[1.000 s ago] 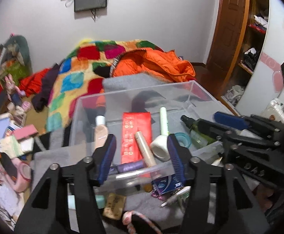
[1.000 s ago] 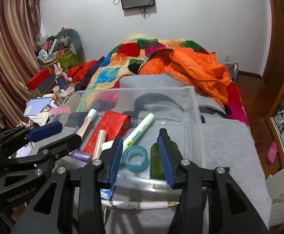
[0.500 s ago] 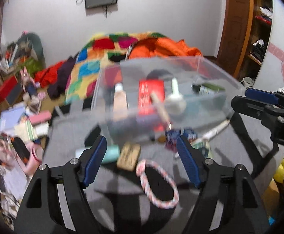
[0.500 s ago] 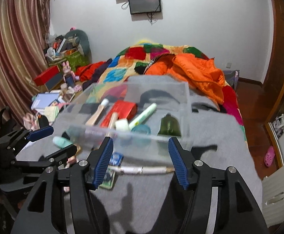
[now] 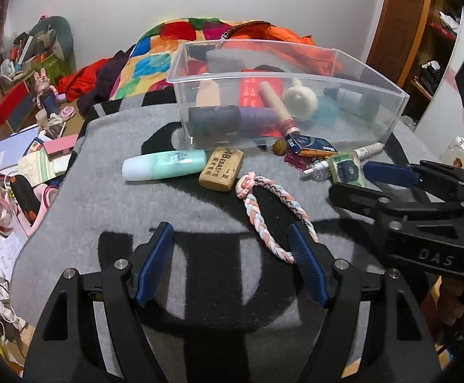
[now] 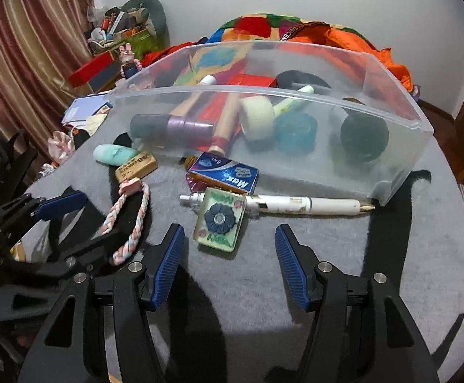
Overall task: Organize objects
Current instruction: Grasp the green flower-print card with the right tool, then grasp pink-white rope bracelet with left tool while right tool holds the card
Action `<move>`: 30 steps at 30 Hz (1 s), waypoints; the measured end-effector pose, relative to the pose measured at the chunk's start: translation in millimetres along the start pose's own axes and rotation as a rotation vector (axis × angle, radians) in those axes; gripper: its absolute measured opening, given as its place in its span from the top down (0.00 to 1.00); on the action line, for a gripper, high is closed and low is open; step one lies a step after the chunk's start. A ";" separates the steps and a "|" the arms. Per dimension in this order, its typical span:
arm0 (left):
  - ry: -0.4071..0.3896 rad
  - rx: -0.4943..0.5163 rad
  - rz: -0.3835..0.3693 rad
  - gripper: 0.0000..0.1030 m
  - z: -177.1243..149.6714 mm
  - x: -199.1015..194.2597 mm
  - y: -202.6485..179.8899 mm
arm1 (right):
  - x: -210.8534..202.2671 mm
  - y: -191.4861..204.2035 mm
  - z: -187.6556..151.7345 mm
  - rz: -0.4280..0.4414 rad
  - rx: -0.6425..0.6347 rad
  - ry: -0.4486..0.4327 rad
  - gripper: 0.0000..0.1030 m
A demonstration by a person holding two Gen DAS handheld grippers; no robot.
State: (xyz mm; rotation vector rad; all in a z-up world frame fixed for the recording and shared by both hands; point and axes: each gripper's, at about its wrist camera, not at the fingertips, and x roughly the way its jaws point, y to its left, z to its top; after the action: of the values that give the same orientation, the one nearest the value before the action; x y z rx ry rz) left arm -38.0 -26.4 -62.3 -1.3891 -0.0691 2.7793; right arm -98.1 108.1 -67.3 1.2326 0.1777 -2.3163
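Braided cord (image 5: 272, 210) beside eraser (image 5: 221, 173)

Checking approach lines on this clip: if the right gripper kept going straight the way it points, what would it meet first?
Probably the clear block with the dark flower, lying just beyond the open right gripper, slightly left of centre. The white pen sits behind it. Depth is uncertain.

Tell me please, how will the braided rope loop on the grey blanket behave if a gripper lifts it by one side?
The braided rope loop looks soft, so it will probably sag and hang long rather than keep its shape. Being thin cord, it is likely light. It lies flat on the blanket, so pinching it may catch some fabric too.
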 end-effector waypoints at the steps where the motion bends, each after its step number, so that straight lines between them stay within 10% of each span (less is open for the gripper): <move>1: -0.001 -0.003 -0.005 0.28 0.6 1.5 -0.1 | 0.0 0.0 0.4 -0.004 -0.002 -0.001 0.55; 6: -0.001 -0.015 -0.023 0.28 8.6 8.6 -2.1 | -3.3 -1.7 0.3 -0.014 -0.005 -0.006 0.78; 21: 0.004 -0.019 -0.131 0.30 33.1 28.2 -26.5 | -34.6 -34.5 3.2 -0.011 0.094 -0.075 0.78; 30: -0.032 -0.050 -0.034 0.84 22.8 20.0 -13.2 | -40.4 -34.3 4.0 -0.008 0.098 -0.093 0.78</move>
State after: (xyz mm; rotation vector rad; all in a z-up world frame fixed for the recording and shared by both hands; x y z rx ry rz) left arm -68.1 -12.7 -63.8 -1.3404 -0.1629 2.7909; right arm -99.3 151.4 -36.4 1.1694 0.0380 -2.4088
